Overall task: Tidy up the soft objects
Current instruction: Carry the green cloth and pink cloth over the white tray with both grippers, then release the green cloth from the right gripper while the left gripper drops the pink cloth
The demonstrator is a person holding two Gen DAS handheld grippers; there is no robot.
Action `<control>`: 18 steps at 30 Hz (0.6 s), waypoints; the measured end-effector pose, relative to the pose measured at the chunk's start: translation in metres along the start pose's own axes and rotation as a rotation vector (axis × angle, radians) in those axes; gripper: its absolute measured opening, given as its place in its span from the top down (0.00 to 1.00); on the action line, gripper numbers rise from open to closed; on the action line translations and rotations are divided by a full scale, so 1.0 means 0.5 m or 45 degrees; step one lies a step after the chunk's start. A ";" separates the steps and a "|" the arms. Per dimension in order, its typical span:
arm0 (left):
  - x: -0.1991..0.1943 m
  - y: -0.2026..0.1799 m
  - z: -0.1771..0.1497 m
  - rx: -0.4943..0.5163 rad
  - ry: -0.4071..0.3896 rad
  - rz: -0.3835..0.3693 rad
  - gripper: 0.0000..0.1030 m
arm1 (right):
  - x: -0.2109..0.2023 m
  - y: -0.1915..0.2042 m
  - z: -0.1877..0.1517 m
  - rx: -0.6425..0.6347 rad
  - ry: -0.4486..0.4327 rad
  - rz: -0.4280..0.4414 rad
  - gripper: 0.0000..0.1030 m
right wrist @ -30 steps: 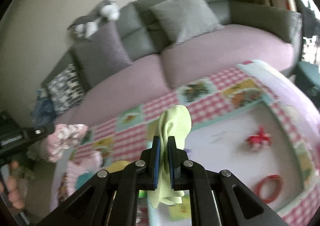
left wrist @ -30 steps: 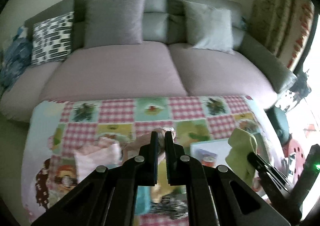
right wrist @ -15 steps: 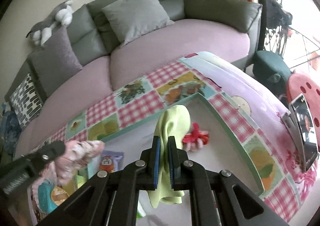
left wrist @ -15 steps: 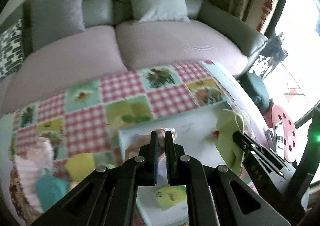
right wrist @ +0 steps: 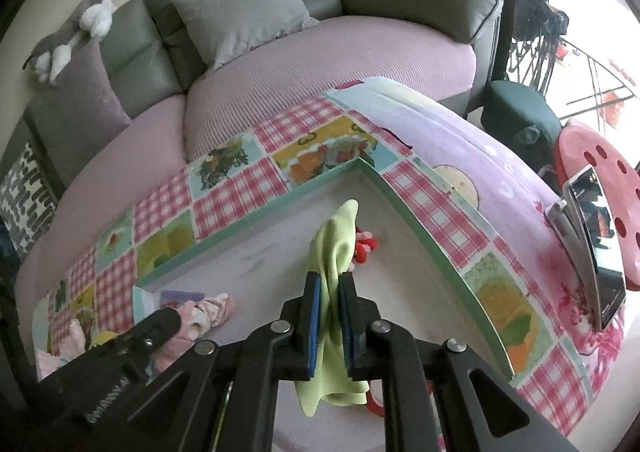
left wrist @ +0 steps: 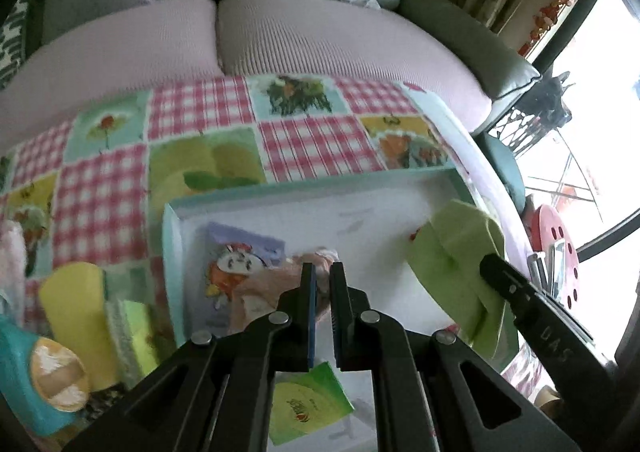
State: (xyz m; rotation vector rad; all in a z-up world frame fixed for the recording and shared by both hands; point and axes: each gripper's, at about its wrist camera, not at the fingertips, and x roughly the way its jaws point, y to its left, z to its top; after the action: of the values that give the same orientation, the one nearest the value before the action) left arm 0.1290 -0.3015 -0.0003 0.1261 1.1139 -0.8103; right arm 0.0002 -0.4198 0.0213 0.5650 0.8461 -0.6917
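The left claw (left wrist: 323, 272), at bottom centre of its own view, is clenched on a pink soft toy (left wrist: 276, 284) over the left part of the white tray (left wrist: 172, 252), above a purple card. In the right wrist view the right claw (right wrist: 329, 284) is opening at bottom centre, with a lime-green cloth (right wrist: 334, 252) between its pads, draped over the tray's middle, just beside a red bow (right wrist: 366, 246). The tray sits on a checked tabletop (right wrist: 432, 188).

Cloth (right wrist: 334, 252) lime green, soft toy (right wrist: 206, 310) pale pink, small red item (right wrist: 366, 246) beside the cloth; tray (right wrist: 420, 236) white inside with mint-green rim. Counter cover (left wrist: 316, 144) is pink-and-white gingham patchwork with fruit and plant picture squares. Sofa (right wrist: 320, 60) lilac seat, grey back and cushions (right wrist: 240, 24); hand-held gripper (right wrist: 329, 292) black with blue pads.
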 end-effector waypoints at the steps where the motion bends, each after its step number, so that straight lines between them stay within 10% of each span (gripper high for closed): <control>1: 0.005 0.000 -0.001 -0.007 0.010 -0.004 0.94 | 0.001 0.001 -0.001 -0.004 0.002 -0.002 0.88; 8: 0.000 0.005 -0.003 -0.026 0.017 -0.007 0.83 | -0.005 0.011 -0.004 -0.035 0.002 -0.038 0.85; 11: -0.014 0.012 0.001 -0.051 0.015 0.002 0.40 | -0.014 0.018 -0.005 -0.061 -0.005 -0.052 0.58; 18: -0.057 0.044 0.009 -0.084 -0.028 0.102 0.38 | -0.028 0.031 -0.005 -0.091 -0.026 -0.085 0.34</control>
State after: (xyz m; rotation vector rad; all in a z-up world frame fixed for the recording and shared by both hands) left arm 0.1405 -0.2732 0.0192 0.1054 1.1069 -0.7011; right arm 0.0038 -0.4035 0.0340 0.4664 0.8707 -0.7237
